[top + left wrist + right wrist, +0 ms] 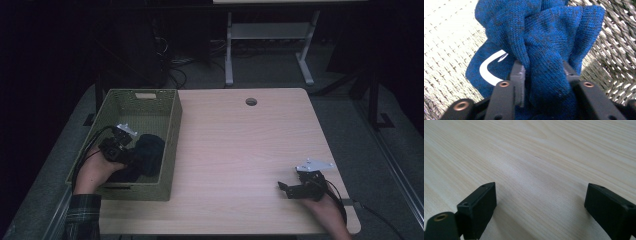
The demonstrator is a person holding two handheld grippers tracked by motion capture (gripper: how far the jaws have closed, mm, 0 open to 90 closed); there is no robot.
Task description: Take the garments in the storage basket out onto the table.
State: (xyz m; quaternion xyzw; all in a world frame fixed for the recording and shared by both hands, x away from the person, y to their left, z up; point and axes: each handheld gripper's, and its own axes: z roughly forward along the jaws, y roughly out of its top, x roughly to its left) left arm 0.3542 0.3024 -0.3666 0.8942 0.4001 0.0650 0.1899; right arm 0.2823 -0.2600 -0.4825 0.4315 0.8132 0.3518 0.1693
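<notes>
One blue knit garment (544,45) is pinched in your left gripper (544,75) inside the woven basket (167,142), bunched so it lifts free. Your right gripper (289,189) rests on the worktop (240,145), jaws spread wide and empty, out of the way.

You find no readable text; the blue knit garment (549,37) bears just a white curved mark.

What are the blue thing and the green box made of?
The blue knitted cloth looks like soft yarn fabric: rows of knit stitches show. The olive-green woven basket seems braided from cord or fibre, matte; its walls show a criss-cross weave. Which fibre, I cannot tell.
</notes>
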